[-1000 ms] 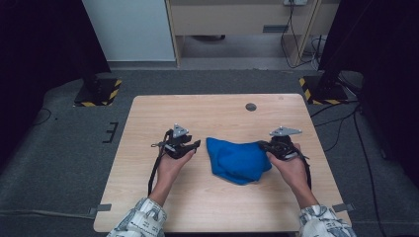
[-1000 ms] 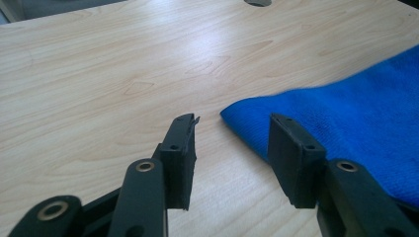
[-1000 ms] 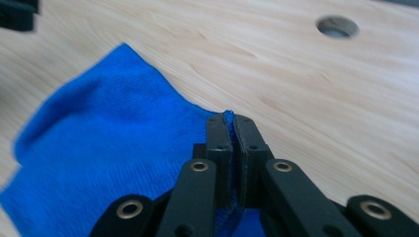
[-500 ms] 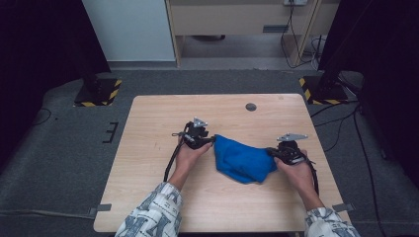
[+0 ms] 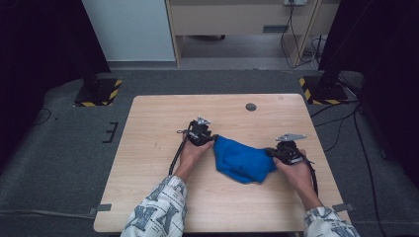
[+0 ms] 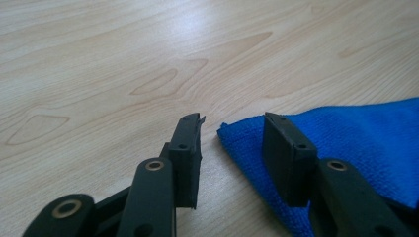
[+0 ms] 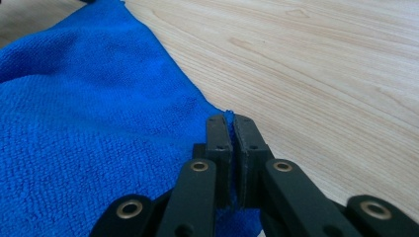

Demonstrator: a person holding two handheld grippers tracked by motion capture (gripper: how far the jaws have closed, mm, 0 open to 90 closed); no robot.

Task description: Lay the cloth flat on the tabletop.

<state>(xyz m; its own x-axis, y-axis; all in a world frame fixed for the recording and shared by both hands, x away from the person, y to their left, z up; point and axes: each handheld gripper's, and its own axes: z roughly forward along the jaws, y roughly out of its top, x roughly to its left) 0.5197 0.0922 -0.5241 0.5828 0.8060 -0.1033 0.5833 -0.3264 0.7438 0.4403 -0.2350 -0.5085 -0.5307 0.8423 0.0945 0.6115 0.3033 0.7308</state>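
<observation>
Blue cloth (image 5: 243, 160) lies bunched mid-table (image 5: 163, 123), stretched between both grippers. Right gripper (image 7: 231, 129) clamped tight on one corner. Left gripper (image 6: 232, 131) straddles the opposite corner, jaws apart and just been closing, pads not yet pressing. Step in hand: securing the second corner. Next, probably: finish the pinch, then lift or spread evenly.

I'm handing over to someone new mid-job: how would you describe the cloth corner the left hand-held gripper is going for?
On the wooden table, find the crumpled blue cloth near the middle. Its pointed corner lies flat on the wood between the open jaws of the left hand-held gripper; the opposite edge is already pinched by the right hand-held gripper.
</observation>
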